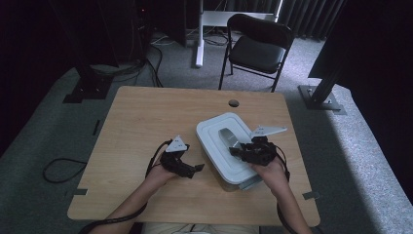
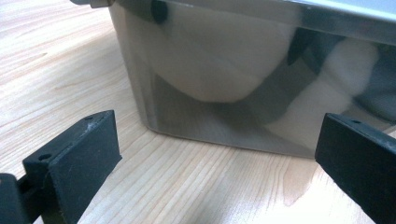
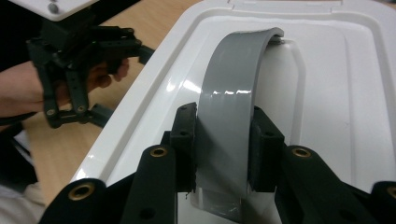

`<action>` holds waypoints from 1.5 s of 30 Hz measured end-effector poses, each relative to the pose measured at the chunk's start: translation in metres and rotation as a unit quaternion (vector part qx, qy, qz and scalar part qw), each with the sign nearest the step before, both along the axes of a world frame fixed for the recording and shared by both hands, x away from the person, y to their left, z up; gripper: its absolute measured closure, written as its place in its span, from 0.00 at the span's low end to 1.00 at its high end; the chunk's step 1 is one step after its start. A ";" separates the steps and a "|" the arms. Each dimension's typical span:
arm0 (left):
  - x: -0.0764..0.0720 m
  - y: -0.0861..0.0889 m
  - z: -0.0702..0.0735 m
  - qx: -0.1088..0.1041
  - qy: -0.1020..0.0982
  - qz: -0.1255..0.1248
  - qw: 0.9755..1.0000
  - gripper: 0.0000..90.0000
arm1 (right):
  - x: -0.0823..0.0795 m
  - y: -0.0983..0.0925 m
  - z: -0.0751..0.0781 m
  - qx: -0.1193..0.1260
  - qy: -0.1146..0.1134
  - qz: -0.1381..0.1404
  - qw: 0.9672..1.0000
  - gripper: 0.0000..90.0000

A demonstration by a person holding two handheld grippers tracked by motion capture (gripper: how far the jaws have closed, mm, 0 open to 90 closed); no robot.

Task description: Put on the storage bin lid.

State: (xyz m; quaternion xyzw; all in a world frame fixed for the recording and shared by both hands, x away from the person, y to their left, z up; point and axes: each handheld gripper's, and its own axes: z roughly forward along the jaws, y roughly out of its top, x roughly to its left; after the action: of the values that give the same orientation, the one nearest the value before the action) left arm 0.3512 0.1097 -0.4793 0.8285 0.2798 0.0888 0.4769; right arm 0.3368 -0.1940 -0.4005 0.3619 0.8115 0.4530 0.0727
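So you've got a light wooden table (image 1: 146, 126) sitting on grey carpet (image 1: 44, 126) in a pretty dark room, with a black folding chair (image 1: 258, 46) parked past the far edge.

From the high view, there's a storage box (image 1: 221, 168) with a white lid (image 1: 214, 134) on the right half of the table, turned a bit off square. A grey handle (image 1: 227, 137) arches up off the middle of the lid. Your right gripper (image 1: 239, 151) is over the near right part of the lid, right at that handle. Your left gripper (image 1: 197, 168) sits just beside the box's left side, low on the table, tips pointing at the wall but apart from it.

In the left gripper view, your two black jaws are spread wide, one in each bottom corner, nothing between them but bare table (image 2: 196, 186). The box's shiny see-through wall (image 2: 210, 93) is right in front, its bottom corner resting on the wood.

In the right gripper view, your jaws are pinching the grey handle (image 3: 231, 107) from both sides, the pads (image 3: 184, 135) pressed flat on its edges near its lower end. The white lid (image 3: 327, 93) spreads out underneath. Off to the left you can see your other hand (image 3: 28, 93) holding the left gripper (image 3: 100, 114) over the table.
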 end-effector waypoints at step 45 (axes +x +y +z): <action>0.005 0.001 0.007 -0.010 -0.001 0.010 1.000 0.01 | -0.009 -0.015 0.033 0.012 -0.039 -0.039 0.998 0.38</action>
State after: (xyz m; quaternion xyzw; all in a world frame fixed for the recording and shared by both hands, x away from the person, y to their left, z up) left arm 0.3559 0.1110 -0.4726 0.8204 0.2888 0.0918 0.4848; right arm 0.3274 -0.2087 -0.3675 0.3761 0.7881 0.4730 0.1175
